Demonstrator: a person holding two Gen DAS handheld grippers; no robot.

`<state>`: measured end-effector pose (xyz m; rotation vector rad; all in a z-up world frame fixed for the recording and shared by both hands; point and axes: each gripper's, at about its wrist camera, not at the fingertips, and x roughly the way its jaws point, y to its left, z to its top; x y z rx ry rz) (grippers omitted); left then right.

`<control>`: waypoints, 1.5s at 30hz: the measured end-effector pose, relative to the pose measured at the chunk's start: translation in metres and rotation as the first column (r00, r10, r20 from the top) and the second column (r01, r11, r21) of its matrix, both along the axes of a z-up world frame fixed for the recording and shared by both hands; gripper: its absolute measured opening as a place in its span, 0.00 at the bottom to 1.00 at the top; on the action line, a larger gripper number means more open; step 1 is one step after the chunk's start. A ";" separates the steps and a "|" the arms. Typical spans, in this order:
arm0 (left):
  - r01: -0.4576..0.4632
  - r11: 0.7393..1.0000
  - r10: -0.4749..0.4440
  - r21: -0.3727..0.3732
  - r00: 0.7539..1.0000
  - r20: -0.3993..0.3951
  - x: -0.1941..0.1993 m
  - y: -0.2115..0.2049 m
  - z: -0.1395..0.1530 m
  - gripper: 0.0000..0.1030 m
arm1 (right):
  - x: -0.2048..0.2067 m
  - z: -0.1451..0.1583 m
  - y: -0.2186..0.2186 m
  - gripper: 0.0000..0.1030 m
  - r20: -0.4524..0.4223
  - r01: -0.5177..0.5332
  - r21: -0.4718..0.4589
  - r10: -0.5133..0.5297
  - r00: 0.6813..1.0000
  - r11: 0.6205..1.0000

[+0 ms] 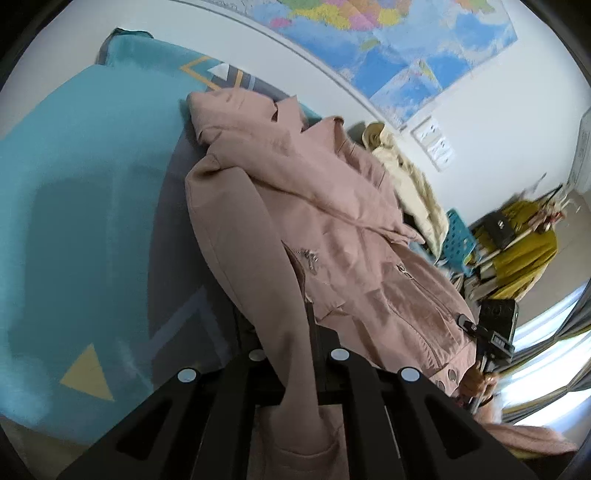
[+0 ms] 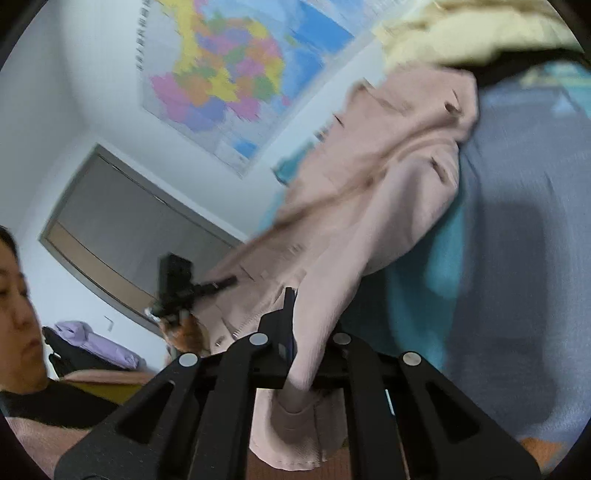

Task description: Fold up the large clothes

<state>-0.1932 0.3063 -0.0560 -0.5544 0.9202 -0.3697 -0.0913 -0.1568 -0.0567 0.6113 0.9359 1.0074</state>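
Note:
A pink zip jacket [image 1: 314,206] lies on a teal and grey bedspread [image 1: 81,192]. My left gripper [image 1: 295,332] is shut on one pink sleeve, whose cuff hangs down between the fingers. My right gripper [image 2: 306,314] is shut on the other sleeve of the jacket [image 2: 369,177]; its cuff hangs below the fingers too. Each gripper shows in the other's view: the right one [image 1: 491,332] at the jacket's hem, the left one [image 2: 181,288] by the hem. Both sleeves are lifted off the bed.
A cream garment [image 1: 406,173] lies beyond the pink jacket, also seen in the right wrist view [image 2: 461,33]. A map [image 1: 388,44] hangs on the wall. A blue stool [image 1: 458,236] and a yellow-draped table [image 1: 524,243] stand past the bed. The person's face [image 2: 18,302] is at left.

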 end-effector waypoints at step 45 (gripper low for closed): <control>-0.046 0.996 0.056 -0.072 0.986 0.157 0.039 0.037 0.082 0.01 | 0.055 0.078 -0.006 0.05 0.054 0.116 0.240 -0.132 0.990 0.964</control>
